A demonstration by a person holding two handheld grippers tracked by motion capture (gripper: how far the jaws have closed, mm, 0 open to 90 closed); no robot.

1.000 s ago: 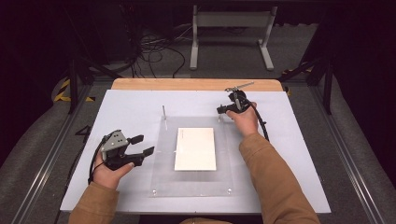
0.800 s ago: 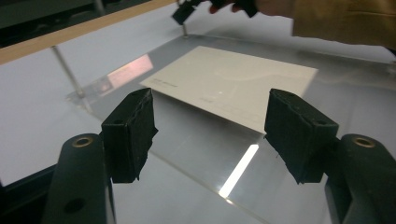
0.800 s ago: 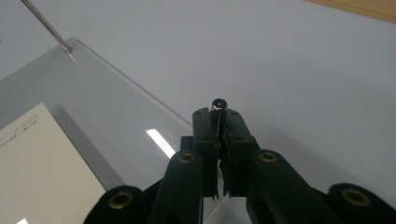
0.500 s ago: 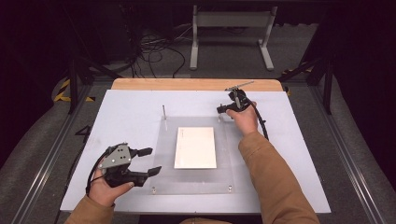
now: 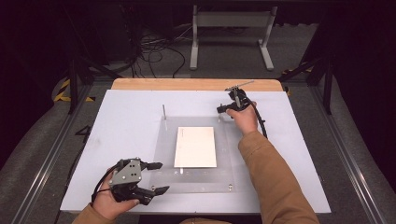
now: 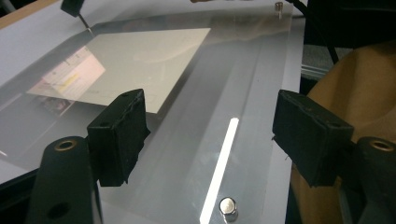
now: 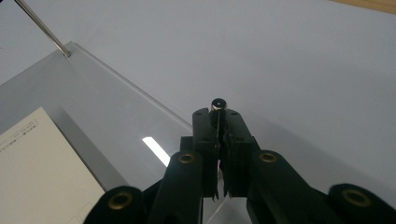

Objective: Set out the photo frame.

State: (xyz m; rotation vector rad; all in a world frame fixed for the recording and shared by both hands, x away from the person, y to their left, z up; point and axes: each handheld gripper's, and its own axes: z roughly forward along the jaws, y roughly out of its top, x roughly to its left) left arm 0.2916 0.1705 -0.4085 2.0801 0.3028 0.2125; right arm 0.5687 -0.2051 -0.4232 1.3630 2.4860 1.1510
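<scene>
Holding rt claw [image 7: 218,122] shut on corner pin [image 7: 218,103]; I'd keep it steady. Lt claw [image 6: 210,135], jaws just opening, empty, over clear plate [image 6: 252,93]; approach near bolt [image 6: 227,205] squarely.

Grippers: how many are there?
2. The left gripper hovers by the near left corner of the clear plate, jaws just opened wider, empty; the right gripper is at its far right corner, shut on a metal pin.
</scene>
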